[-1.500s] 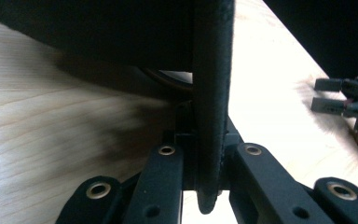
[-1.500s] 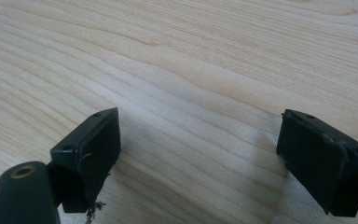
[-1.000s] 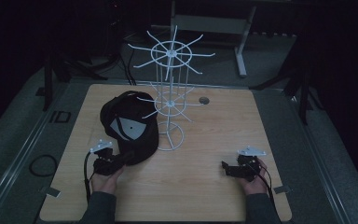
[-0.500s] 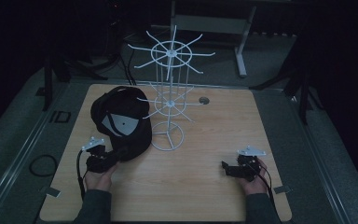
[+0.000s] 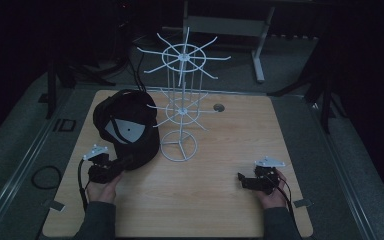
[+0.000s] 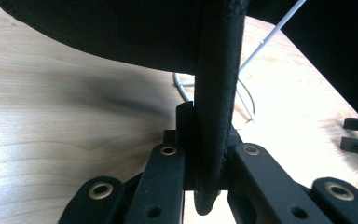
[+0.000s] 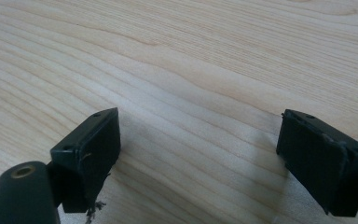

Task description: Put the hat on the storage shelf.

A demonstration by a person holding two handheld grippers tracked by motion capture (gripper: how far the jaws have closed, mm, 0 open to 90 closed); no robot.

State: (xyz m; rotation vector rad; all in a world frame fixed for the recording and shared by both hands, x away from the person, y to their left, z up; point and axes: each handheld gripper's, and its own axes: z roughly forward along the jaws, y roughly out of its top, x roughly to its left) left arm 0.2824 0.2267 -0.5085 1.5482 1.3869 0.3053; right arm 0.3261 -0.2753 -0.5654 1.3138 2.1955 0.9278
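A black cap [image 5: 127, 127] is gripped at its brim edge by the left gripper [image 5: 114, 167]. In the left gripper view the jaws are seen closed on the brim [image 6: 214, 116], which stands on edge between them. The cap is held at the left of the wooden table [image 5: 220, 210], its open underside with a grey inner panel turned upward, its right side just beside the white wire rack [image 5: 180, 107]. The rack stands upright near the table centre on a ring base [image 5: 179, 147], with two tiers of radiating hooks.

The right gripper [image 5: 245, 181] is held low over the table near the front right, well apart from cap and rack. Its jaws are spread wide, with bare wood [image 7: 200, 93] seen between them; nothing is grasped.
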